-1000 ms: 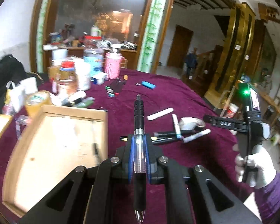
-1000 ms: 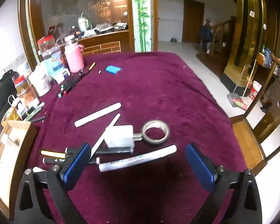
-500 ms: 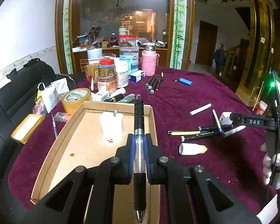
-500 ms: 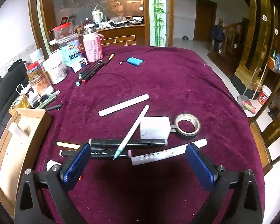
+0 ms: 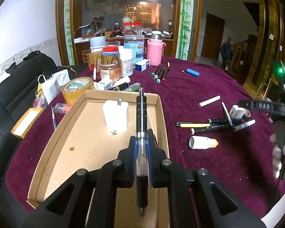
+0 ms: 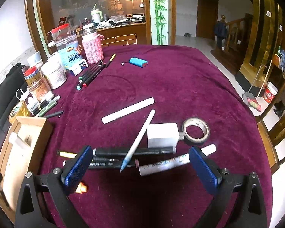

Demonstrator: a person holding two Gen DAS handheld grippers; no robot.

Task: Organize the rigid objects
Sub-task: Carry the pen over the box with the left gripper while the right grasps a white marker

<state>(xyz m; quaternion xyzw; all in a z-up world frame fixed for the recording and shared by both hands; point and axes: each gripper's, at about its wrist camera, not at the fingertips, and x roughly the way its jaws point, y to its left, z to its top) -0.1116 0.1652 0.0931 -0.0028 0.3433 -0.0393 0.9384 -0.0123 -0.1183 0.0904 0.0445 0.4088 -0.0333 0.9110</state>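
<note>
Over the box, the left gripper is clamped on a pen; inside lies a white charger. Rightward, the right gripper gapes wide above loose markers on the purple cloth.

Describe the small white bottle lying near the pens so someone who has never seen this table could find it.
Start at the cardboard tray on the purple tablecloth and look just past its right edge. Nearer than the row of dark pens lies a stubby white bottle on its side. Its orange cap, pointing away from the tray, sets it apart from the slim pens.
</note>
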